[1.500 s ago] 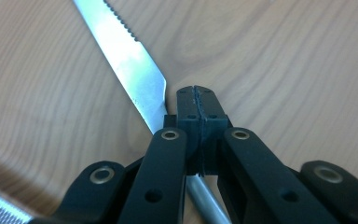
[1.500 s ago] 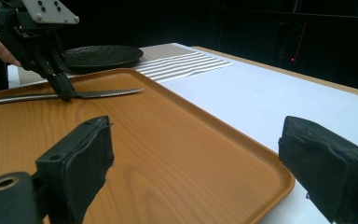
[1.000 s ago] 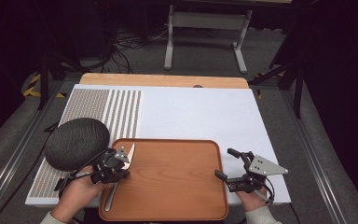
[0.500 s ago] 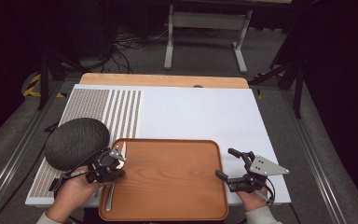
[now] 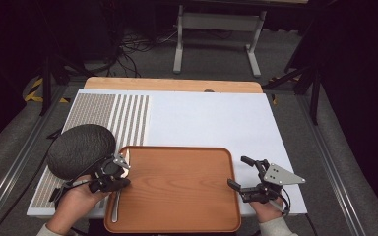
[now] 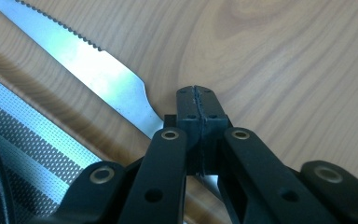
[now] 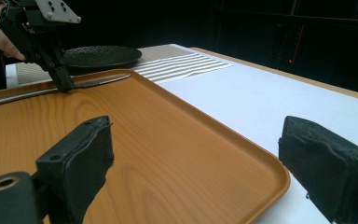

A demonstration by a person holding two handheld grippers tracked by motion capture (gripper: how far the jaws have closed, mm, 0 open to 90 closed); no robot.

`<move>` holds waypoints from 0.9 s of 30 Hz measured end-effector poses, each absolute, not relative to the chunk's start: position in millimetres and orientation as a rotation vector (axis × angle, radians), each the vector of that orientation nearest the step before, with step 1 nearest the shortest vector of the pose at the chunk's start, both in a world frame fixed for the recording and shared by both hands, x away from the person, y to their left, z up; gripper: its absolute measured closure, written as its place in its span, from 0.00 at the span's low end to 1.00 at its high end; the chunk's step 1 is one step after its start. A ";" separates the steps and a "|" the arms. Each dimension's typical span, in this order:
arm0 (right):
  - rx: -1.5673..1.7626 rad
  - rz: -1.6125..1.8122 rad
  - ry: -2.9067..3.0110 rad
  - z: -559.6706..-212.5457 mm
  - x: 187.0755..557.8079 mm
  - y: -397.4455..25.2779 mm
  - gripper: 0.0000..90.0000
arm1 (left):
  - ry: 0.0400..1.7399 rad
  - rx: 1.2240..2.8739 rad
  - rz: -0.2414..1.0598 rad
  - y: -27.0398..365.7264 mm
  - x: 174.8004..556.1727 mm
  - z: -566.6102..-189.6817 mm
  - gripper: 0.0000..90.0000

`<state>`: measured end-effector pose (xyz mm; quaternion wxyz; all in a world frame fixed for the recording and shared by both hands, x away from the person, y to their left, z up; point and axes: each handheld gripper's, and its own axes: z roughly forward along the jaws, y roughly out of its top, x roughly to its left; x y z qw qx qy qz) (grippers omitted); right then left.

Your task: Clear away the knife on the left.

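Note:
A table knife (image 6: 107,79) with a serrated blade lies along the left rim of an orange-brown wooden tray (image 5: 177,196). My left gripper (image 6: 199,93) is shut, its tips set down over the knife where blade meets handle. The knife passes under the closed pads. From the right gripper view, the left gripper (image 7: 65,86) points down onto the knife (image 7: 93,83). In the high view the knife handle (image 5: 115,201) runs toward the person. My right gripper (image 5: 239,171) stands open at the tray's right edge, with nothing between its fingers (image 7: 88,154).
A dark textured plate (image 5: 81,150) rests on a striped placemat (image 5: 128,118) left of the tray. A white board (image 5: 211,118) covers the table beyond the tray. A metal stand (image 5: 216,29) is on the floor behind the table.
The left hand and gripper have shifted slightly left and toward the person along the tray's left rim. The right gripper has stayed in place, open.

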<state>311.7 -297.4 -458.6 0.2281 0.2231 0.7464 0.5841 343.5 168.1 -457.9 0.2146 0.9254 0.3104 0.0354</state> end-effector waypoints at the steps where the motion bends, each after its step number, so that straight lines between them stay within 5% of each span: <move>1: 0.614 1.612 2.055 -458.7 311.8 -297.4 0.11 | 0.861 2.566 0.098 168.2 343.4 -457.9 1.00; 8: 0.615 1.610 2.055 -458.6 311.6 -297.8 0.11 | 0.867 2.566 0.102 168.3 342.8 -456.9 0.99; 19: 0.611 1.613 2.062 -459.1 313.0 -295.5 0.11 | 0.719 2.440 0.197 171.2 337.8 -441.9 0.39; 27: 0.614 1.617 2.063 -459.5 313.7 -295.2 0.11 | 0.638 2.372 0.211 171.3 330.4 -430.2 0.10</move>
